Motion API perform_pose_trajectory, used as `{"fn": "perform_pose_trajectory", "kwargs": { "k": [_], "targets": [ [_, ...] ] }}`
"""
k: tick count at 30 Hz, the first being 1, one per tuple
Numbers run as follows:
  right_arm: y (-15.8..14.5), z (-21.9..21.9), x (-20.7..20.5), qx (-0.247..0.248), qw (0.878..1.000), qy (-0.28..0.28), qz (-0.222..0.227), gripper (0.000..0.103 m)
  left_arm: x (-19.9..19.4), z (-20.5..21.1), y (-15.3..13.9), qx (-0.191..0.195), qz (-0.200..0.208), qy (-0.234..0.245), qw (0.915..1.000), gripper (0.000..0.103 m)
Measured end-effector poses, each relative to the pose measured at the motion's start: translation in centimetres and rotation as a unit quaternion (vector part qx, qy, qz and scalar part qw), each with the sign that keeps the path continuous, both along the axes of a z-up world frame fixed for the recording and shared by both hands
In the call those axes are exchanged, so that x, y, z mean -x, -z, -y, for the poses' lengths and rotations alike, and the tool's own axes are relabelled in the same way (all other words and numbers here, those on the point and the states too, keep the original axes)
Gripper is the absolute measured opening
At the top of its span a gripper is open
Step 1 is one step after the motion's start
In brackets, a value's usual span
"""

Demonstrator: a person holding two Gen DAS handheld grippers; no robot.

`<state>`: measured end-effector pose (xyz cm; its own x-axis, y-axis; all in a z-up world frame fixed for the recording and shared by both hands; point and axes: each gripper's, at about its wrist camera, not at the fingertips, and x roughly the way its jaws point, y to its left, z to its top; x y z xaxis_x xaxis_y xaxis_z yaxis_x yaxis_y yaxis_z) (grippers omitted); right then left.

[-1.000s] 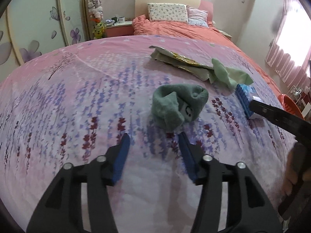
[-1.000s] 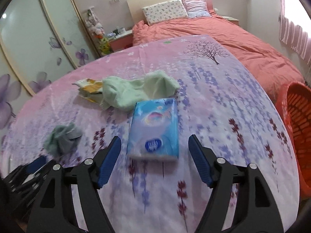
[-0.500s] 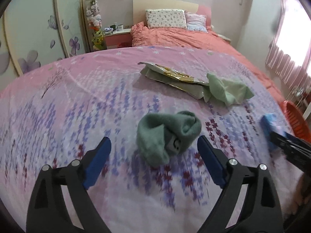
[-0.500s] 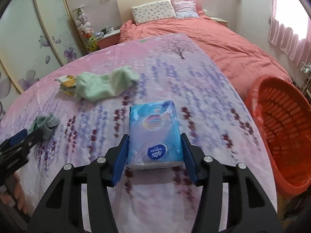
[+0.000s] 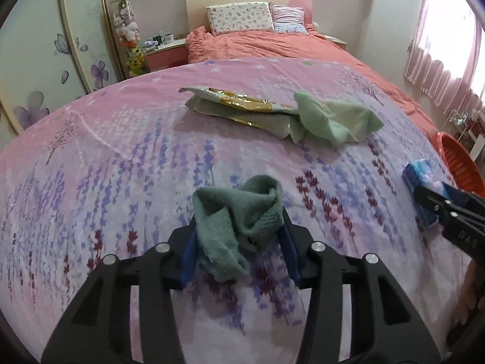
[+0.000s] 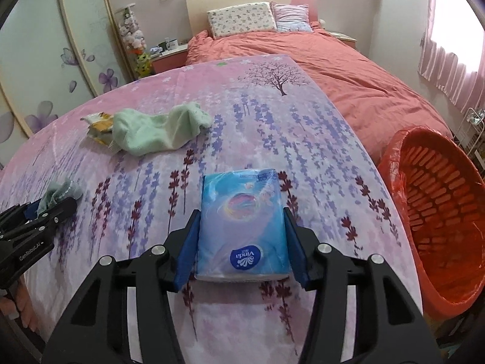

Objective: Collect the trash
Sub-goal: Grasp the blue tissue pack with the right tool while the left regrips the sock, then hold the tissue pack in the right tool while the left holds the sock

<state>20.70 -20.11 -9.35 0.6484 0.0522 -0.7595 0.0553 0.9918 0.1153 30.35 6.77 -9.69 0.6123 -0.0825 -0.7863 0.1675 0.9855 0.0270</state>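
A crumpled dark green sock (image 5: 239,209) lies on the pink flowered bedspread (image 5: 121,157) between the blue pads of my left gripper (image 5: 238,251). Its jaws are closing and the pads press on both sides of the sock. In the right wrist view, a blue tissue pack (image 6: 242,212) lies flat on the bedspread, and my right gripper (image 6: 241,248) is shut on its sides. The left gripper (image 6: 45,209) shows at that view's left edge, with the sock (image 6: 63,191) at its tips. The right gripper (image 5: 430,200) and the pack (image 5: 418,170) show at the left wrist view's right edge.
A light green sock (image 5: 330,118) lies partly over a snack wrapper (image 5: 236,106) farther up the bed. An orange basket (image 6: 394,157) lined with a red bag stands on the floor off the bed's right edge. Pillows and a nightstand are at the far end.
My left gripper moved forward over the dark green sock, opened wide, then closed around it. My right gripper closed on the tissue pack and has since kept still.
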Motion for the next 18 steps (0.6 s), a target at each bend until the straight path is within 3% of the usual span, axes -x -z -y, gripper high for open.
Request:
{"fn": "perform_pose_trajectory", "kwargs": {
  "k": [7, 12, 18],
  "targets": [
    [0.0, -0.6, 0.0, 0.016, 1.0, -0.001, -0.004, 0.054, 0.3, 0.2, 0.3, -0.013, 0.003, -0.016, 0.9998, 0.052],
    [0.0, -0.9, -0.1, 0.031, 0.999, 0.0, -0.008, 0.054, 0.0, -1.0, 0.3, 0.01, -0.004, -0.03, 0.9995, 0.058],
    [0.0, -1.0, 0.1, 0.028, 1.0, 0.002, -0.008, 0.054, 0.1, -1.2, 0.3, 0.002, -0.004, -0.037, 0.9993, 0.06]
  ]
}}
